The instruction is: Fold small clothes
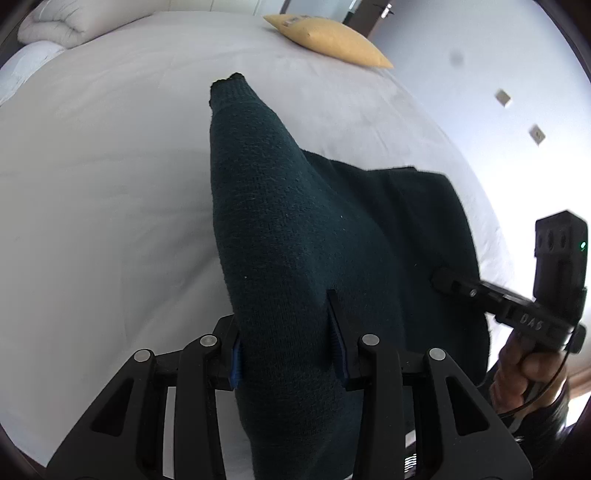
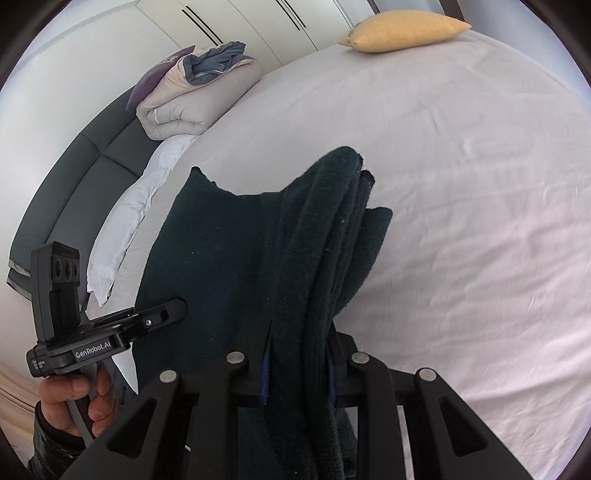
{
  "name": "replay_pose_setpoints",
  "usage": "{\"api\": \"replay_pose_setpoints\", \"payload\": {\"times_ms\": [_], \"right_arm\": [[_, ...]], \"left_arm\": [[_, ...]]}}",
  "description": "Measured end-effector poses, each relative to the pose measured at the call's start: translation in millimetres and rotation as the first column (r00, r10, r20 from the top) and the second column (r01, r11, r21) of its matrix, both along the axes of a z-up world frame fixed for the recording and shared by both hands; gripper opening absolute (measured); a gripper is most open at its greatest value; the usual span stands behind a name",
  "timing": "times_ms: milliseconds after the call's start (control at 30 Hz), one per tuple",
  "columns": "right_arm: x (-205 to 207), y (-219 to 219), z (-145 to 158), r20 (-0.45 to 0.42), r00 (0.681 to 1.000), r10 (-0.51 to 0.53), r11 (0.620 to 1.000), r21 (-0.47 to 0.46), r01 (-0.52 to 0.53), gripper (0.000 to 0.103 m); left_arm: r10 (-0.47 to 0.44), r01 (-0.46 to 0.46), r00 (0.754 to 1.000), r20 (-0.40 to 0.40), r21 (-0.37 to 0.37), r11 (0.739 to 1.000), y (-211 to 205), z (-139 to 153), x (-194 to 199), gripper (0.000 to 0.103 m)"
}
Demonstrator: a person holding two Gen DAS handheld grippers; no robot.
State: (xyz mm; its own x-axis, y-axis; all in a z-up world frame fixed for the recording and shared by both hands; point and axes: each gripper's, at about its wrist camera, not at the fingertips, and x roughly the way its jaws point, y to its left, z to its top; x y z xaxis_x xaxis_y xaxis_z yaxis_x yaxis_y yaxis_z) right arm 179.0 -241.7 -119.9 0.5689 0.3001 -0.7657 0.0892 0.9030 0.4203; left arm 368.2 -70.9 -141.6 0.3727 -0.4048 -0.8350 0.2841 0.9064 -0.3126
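Observation:
A dark green knitted garment (image 1: 280, 221) hangs lifted above the white bed sheet (image 1: 92, 184), held at two places. My left gripper (image 1: 286, 317) is shut on one bunched part of it, the cloth filling the gap between its fingers. My right gripper (image 2: 301, 354) is shut on a thick folded edge of the same garment (image 2: 221, 258). In the left wrist view the right gripper (image 1: 443, 277) comes in from the right with its tip against the cloth. In the right wrist view the left gripper (image 2: 177, 308) comes in from the left, its tip on the cloth.
A yellow pillow (image 1: 332, 38) lies at the far edge of the bed; it also shows in the right wrist view (image 2: 402, 31). A folded beige duvet (image 2: 192, 99) and a white pillow (image 2: 125, 221) lie by the grey headboard (image 2: 74, 184). White wardrobe doors (image 2: 240, 26) stand behind.

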Motion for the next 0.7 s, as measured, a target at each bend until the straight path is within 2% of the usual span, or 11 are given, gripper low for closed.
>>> {"api": "replay_pose_setpoints", "payload": {"times_ms": [133,200,300,400,467,533,600,700], "right_arm": [[-4.6,-4.2,-21.5,-0.018,0.999,-0.03,0.999,0.033,0.031,0.024],[-6.1,-11.7,-28.5,-0.01,0.999,-0.049,0.996,0.076,0.05,0.025],[-10.0,-25.1,-43.3,-0.028,0.996,-0.083,0.986,0.14,0.086,0.029],[-12.2,-32.4,-51.1,-0.021,0.996,-0.089,0.981,0.17,0.092,0.034],[-14.1,-36.7,-56.2,-0.019,0.996,-0.085,0.98,0.182,0.087,0.038],[-18.3,-45.7,-61.6,-0.018,0.997,-0.082,0.975,0.208,0.083,0.04],[-20.7,-50.8,-65.1,-0.014,0.997,-0.08,0.968,0.236,0.08,0.042],[-25.0,-49.0,-58.9,-0.011,0.997,-0.083,0.969,0.231,0.083,0.052]], "left_arm": [[0.028,-0.029,0.999,-0.037,-0.028,0.999,7.9,-26.6,0.5,0.04],[0.039,-0.041,0.998,-0.041,-0.056,0.998,9.0,-29.2,2.1,0.044],[0.045,-0.048,0.998,-0.044,-0.059,0.997,12.9,-30.4,-7.4,0.05],[0.06,-0.064,0.997,-0.055,-0.076,0.995,15.5,-37.7,-8.2,0.061],[0.071,-0.076,0.996,-0.057,-0.08,0.994,20.5,-44.9,-7.5,0.073],[0.088,-0.093,0.994,-0.059,-0.094,0.991,21.2,-47.4,-6.4,0.077],[0.097,-0.103,0.994,-0.052,-0.11,0.989,20.6,-49.6,-7.8,0.078],[0.123,-0.125,0.992,-0.03,-0.108,0.986,19.8,-44.4,-15.1,0.078]]}}
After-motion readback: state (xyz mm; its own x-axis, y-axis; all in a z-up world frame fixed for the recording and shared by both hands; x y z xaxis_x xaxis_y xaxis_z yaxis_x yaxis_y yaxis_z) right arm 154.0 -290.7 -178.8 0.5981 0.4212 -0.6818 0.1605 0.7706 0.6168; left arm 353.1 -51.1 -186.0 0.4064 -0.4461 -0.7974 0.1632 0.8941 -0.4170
